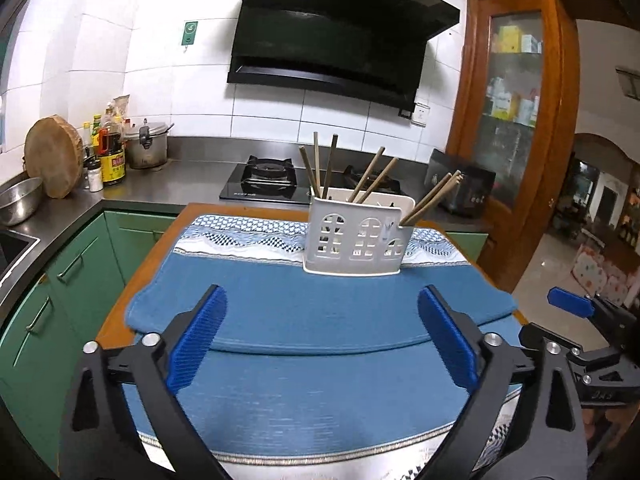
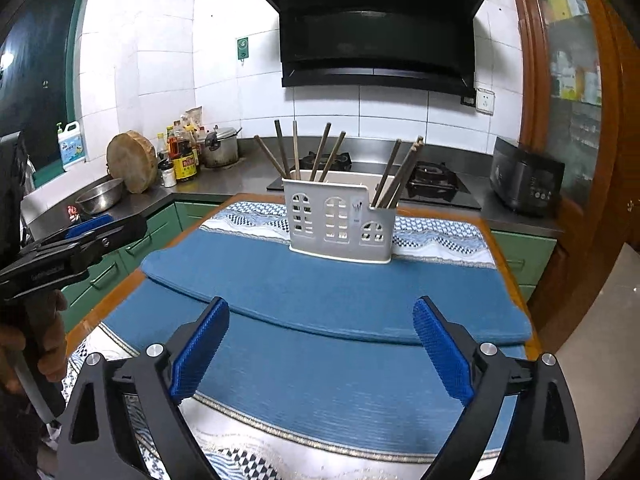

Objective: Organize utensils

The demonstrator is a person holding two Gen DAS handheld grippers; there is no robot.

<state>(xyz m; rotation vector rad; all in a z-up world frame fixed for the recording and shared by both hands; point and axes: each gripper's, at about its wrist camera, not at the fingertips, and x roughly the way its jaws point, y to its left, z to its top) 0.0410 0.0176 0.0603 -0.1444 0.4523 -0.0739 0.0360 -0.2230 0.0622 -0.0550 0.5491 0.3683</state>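
Two hand-held grippers are in your hands, and both are released, jaws spread wide with nothing between the blue pads: your left hand-held gripper (image 1: 322,334) and your right hand-held gripper (image 2: 322,340) hang over the near part of the tabletop (image 2: 502,248), clear of everything on it.

The chopsticks (image 2: 328,152) stand handle-down in the white utensil holder (image 2: 340,220), their long axes close to upright and their tips fanned outward. Most lean left or right in the tall compartment; a small bunch (image 2: 402,172) sits in the lower right compartment and tilts toward the right edge. The holder rests near the far edge of the tabletop, a little right of the middle, on the patterned band of the blue cloth (image 2: 320,288).

A folded layer of that cloth makes a raised edge across the middle of the tabletop. Between it and your jaws the cloth lies flat and open, and the near corners are bare of objects. The wooden rim shows along the left and right edges.

Beyond the far edge is the gas hob (image 1: 266,184) and the black range hood (image 2: 376,28), whose small white lettering is too fine to read. The yellow-labelled bottle (image 2: 186,168) by the pot carries writing you cannot make out.
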